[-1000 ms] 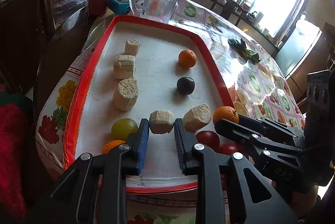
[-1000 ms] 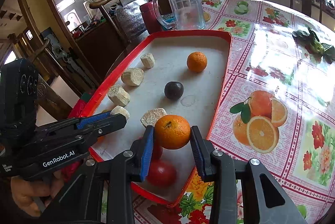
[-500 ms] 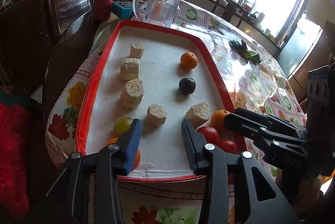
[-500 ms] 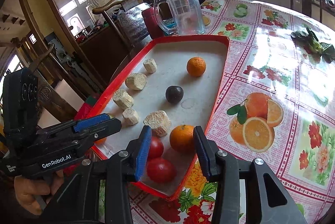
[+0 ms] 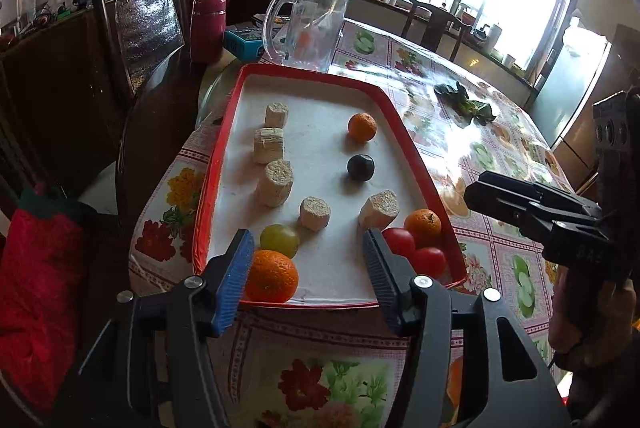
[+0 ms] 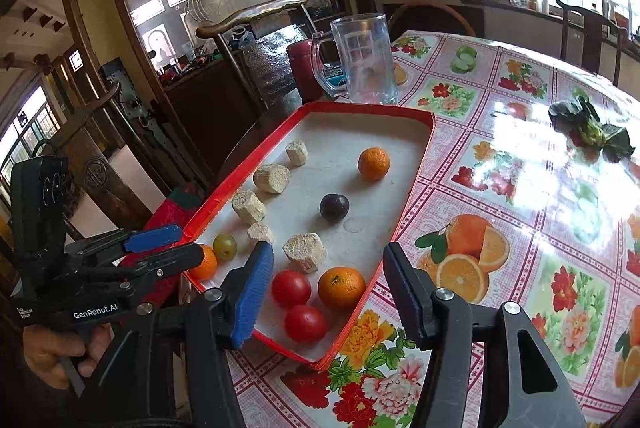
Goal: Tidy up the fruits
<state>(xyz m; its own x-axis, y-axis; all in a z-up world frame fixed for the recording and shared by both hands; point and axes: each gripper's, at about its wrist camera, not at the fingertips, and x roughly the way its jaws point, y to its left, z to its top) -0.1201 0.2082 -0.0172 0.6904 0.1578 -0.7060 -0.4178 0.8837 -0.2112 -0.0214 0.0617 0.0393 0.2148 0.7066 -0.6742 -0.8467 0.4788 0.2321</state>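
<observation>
hand [image 6: 60,346] (right-wrist view only)

The left tool [image 5: 308,260] is hovering over the near end of the red tray [image 5: 412,143], its jaws having just been opening (nothing between them), an orange [image 5: 272,276] lying beside its blue pad.

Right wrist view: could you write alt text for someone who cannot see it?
An open right gripper hangs over a red-rimmed tray holding oranges, two tomatoes, a dark plum, a green grape and beige chunks. The left gripper is beside it.
</observation>
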